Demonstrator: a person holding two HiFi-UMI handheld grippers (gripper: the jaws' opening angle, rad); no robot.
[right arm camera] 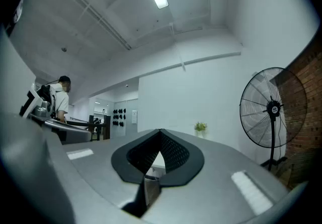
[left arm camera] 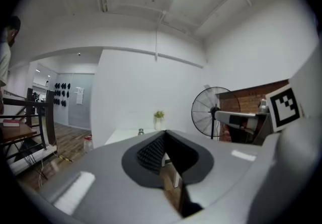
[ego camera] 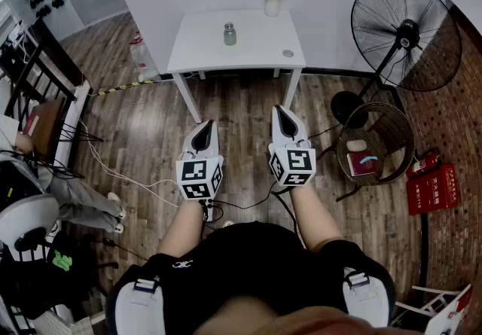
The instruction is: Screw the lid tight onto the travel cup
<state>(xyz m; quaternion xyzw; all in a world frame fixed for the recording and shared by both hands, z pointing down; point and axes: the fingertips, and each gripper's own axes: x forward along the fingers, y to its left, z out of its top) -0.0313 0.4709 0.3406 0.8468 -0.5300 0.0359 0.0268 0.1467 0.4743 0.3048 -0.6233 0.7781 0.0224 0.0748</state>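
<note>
The jaws of the left gripper [left arm camera: 164, 140] are closed with nothing between them, and the jaws of the right gripper [right arm camera: 160, 137] are closed and empty too. Both are held out over the wooden floor, well short of the white square worktop [ego camera: 252, 62].

The small grey metal travel cup [ego camera: 230, 34] stands upright near the middle of that worktop. A small round grey disc [ego camera: 288, 53], which looks to be its lid, lies flat well apart from the cup, near the right front corner.

The cup is probably stiff, smooth and light, so it may slip or tip under a sideways push. A firm hold round the middle of its body seems best. The lid is low and flat, so it likely wants a pinch across its rim, kept level for the thread to catch.
</note>
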